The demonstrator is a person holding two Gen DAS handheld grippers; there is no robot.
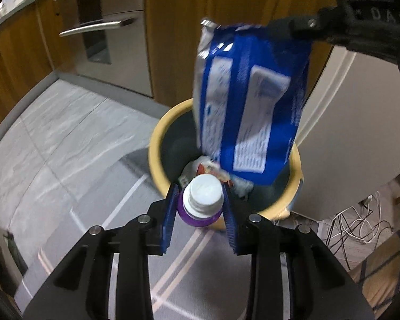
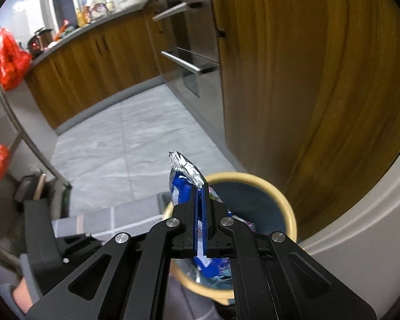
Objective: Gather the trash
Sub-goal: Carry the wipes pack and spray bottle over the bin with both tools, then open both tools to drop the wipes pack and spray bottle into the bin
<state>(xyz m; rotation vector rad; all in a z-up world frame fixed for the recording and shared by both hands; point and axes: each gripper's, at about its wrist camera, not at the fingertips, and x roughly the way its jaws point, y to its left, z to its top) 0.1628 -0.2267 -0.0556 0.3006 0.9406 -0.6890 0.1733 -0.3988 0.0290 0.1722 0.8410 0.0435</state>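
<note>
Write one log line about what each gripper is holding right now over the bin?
left gripper: shut on bottle | right gripper: shut on blue packet | both above bin | bin: holds trash already

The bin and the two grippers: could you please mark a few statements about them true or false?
1. The left gripper holds a bottle with a white cap. True.
2. The right gripper is empty. False: it is shut on a blue wrapper.
3. The bin has a yellow rim. True.
4. The bin has nothing inside. False: wrappers already lie in it.
5. The blue wrapper hangs above the bin's opening. True.
6. The bottle lies on the floor. False: it is held in the left gripper at the bin's near edge.
</note>
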